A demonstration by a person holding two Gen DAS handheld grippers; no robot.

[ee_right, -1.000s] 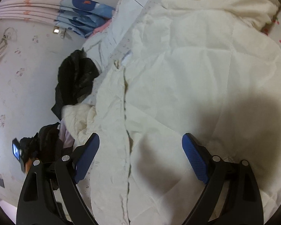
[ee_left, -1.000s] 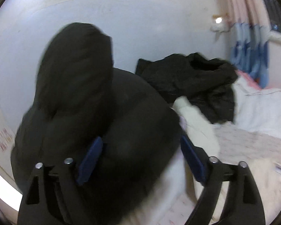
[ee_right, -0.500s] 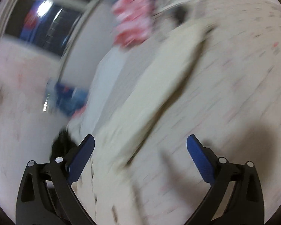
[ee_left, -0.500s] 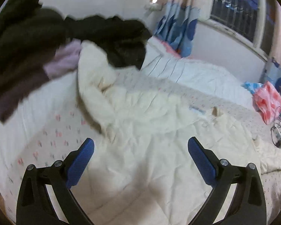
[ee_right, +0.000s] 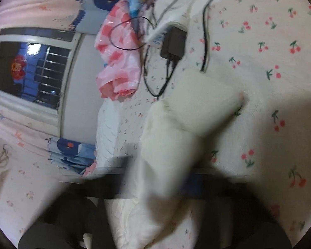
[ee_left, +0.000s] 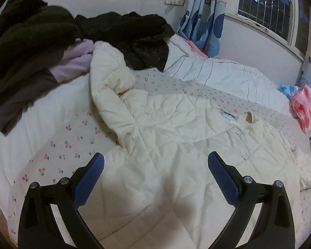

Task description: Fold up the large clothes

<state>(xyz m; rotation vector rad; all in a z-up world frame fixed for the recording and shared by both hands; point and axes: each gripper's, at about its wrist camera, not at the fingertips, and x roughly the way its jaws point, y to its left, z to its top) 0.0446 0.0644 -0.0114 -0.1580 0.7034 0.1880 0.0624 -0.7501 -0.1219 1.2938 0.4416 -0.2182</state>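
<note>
We are holding the left gripper with its jaws spread wide and empty, and the cream quilted coat is lying spread on the cherry-print bedsheet directly beneath and ahead of it. Ahead to its left, dark clothes are sitting piled. Our right gripper, blurred, is clamping shut on the coat's sleeve, with a black charger lying further ahead.

No text can be read anywhere: the small white label sewn inside the collar of the cream coat carries a dark printed line, but it is too small to make out.
</note>
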